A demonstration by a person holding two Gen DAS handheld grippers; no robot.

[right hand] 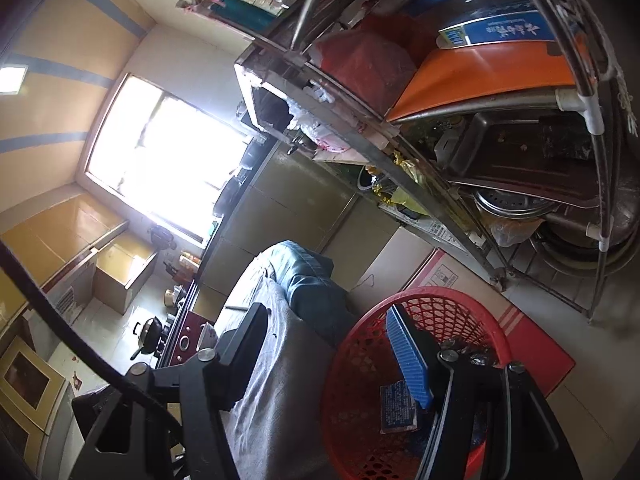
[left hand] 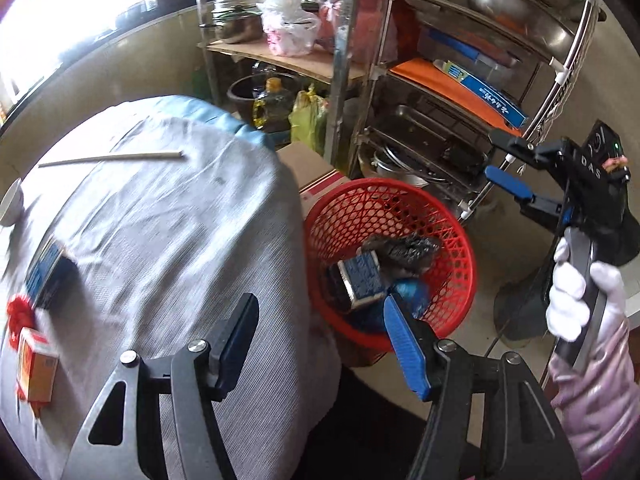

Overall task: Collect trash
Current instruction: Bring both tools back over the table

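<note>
Inside red mesh basket [left hand: 448,236] | blue box [left hand: 362,280], tilted | dark crumpled wad [left hand: 404,250]

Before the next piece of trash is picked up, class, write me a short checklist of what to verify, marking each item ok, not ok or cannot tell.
1. Left gripper open and empty: ok.
2. Right gripper open with nothing between its pads: ok.
3. Red basket upright beside the table, with room left: ok; a blue box and dark crumpled trash lie inside.
4. Trash left on the grey tablecloth: not ok; an orange box, a dark blue box and a thin stick remain.
5. White bowl at the table edge stable: cannot tell.
</note>
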